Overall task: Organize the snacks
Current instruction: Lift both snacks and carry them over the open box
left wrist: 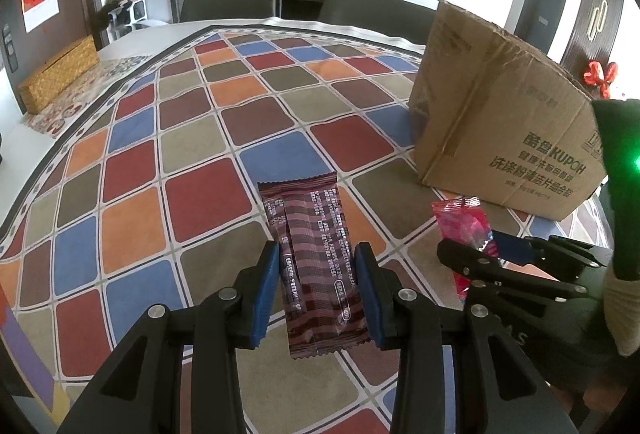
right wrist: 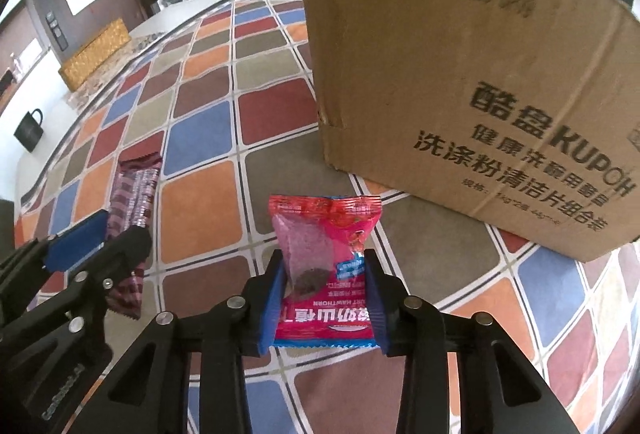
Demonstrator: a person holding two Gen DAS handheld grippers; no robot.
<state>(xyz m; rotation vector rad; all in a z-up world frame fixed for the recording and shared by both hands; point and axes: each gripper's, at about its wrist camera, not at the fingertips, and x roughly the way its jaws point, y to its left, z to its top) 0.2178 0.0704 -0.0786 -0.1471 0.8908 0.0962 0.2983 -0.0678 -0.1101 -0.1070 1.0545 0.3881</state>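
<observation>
A maroon striped snack bar (left wrist: 316,254) lies lengthwise between the blue pads of my left gripper (left wrist: 317,254), which is shut on it over the checkered tablecloth (left wrist: 192,202). The right wrist view shows that bar (right wrist: 134,194) and the left gripper (right wrist: 100,234) at the lower left. My right gripper (right wrist: 324,258) is shut on a red hawthorn snack packet (right wrist: 326,234), its pads pressing both side edges so the packet bulges upward. In the left wrist view the red packet (left wrist: 464,226) and the right gripper (left wrist: 480,250) appear at the right.
A tall brown cardboard box (right wrist: 460,74) stands just beyond and right of the red packet, also the cardboard box (left wrist: 500,122). A woven yellow box (left wrist: 60,74) sits at the table's far left edge, and a black mug (right wrist: 29,130) stands nearer. Grey chairs (left wrist: 228,0) line the far side.
</observation>
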